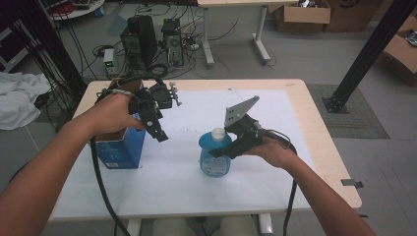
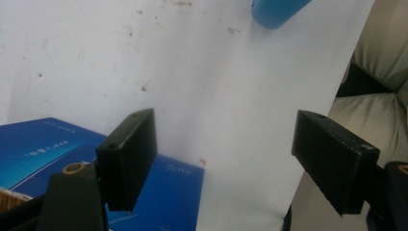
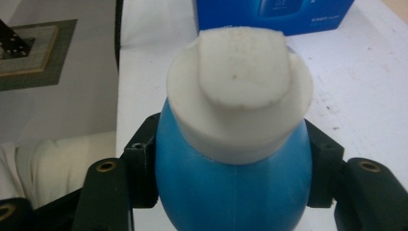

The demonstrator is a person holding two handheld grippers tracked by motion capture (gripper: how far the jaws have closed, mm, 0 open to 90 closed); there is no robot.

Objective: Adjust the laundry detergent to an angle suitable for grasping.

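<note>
A blue bottle with a white cap stands upright on the white sheet near the table's middle. My right gripper is shut on the blue bottle; both pads press its upper body just under the white cap. My left gripper hangs above the white sheet beside the blue box, pointing down and to the right. In the left gripper view my left gripper stands open with nothing between its fingers, the blue box lies below it and the blue bottle's base shows at the top.
The white sheet covers most of the wooden table. The blue box is open at the top, with brown cardboard behind it at the table's left. Computers and cables lie on the floor beyond the far edge.
</note>
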